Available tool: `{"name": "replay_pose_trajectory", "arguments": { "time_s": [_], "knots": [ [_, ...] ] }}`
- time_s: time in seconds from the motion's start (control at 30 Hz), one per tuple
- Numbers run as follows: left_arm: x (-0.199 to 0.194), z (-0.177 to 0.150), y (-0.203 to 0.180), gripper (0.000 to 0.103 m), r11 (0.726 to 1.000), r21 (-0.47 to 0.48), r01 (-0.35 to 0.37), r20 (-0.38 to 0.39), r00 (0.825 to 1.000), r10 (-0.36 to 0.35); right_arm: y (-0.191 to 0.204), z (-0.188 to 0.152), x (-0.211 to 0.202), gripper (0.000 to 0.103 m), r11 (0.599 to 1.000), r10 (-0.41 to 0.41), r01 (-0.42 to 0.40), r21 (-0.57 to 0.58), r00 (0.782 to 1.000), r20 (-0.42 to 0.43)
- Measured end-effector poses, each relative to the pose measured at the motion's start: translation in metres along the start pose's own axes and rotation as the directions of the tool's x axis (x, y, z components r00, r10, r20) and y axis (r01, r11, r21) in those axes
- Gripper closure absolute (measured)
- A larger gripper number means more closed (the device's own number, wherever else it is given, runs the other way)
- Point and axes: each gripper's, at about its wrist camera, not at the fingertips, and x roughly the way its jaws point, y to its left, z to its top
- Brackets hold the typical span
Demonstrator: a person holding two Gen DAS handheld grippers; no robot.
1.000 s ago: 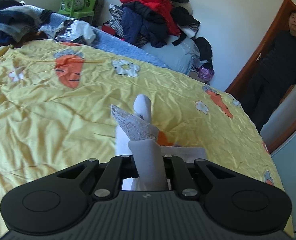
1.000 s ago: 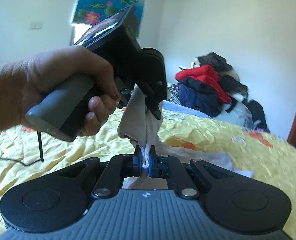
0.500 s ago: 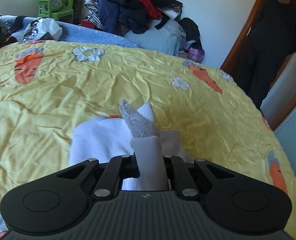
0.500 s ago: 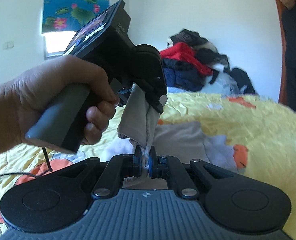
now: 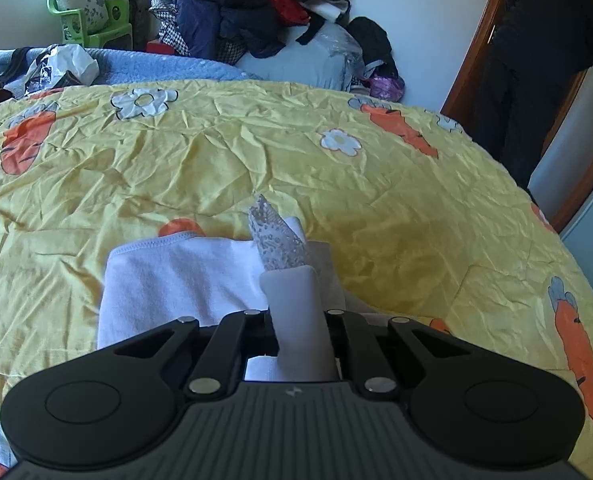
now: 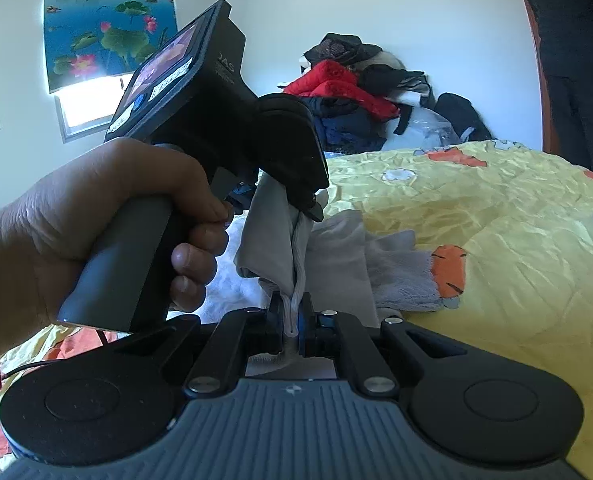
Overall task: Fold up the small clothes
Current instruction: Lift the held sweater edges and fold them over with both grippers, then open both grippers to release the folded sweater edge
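While pinched, garment between both jaws.

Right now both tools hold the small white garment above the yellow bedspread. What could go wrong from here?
1. The right tool pinches only a thin edge of the white garment, so it may slip out when pulled.
2. The left tool grips very near the right one, so the cloth bunches between them and the fold may come out uneven.
3. The lace trim sticks up and may crease wrongly when laid on the yellow bedspread.
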Motion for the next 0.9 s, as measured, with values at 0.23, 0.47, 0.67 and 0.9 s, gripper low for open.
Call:
{"name": "replay_pose_trajectory", "arguments": {
  "time_s": [0.23,0.47,0.67,0.9],
  "knots": [
    [0.011,-0.003,-0.006,0.094,1.0,0.005,-0.013,-0.028,1.0,0.014,-0.015,-0.003,0.005,0.096,0.998,0.012,-0.01,0.067,0.999,-0.034],
    [0.013,-0.004,-0.015,0.094,0.998,0.046,-0.037,-0.035,0.999,0.038,-0.02,-0.006,0.009,0.095,0.996,0.012,-0.008,0.092,0.999,-0.051],
    [0.012,-0.003,-0.017,0.093,0.998,0.056,-0.027,-0.043,0.999,0.029,-0.024,-0.008,0.012,0.095,0.993,0.014,-0.006,0.119,0.998,-0.067],
    [-0.012,0.01,-0.001,0.017,0.998,-0.028,0.049,0.043,0.998,-0.048,-0.04,-0.011,0.014,0.078,0.976,0.03,-0.008,0.217,0.995,-0.098]
  ]
}}
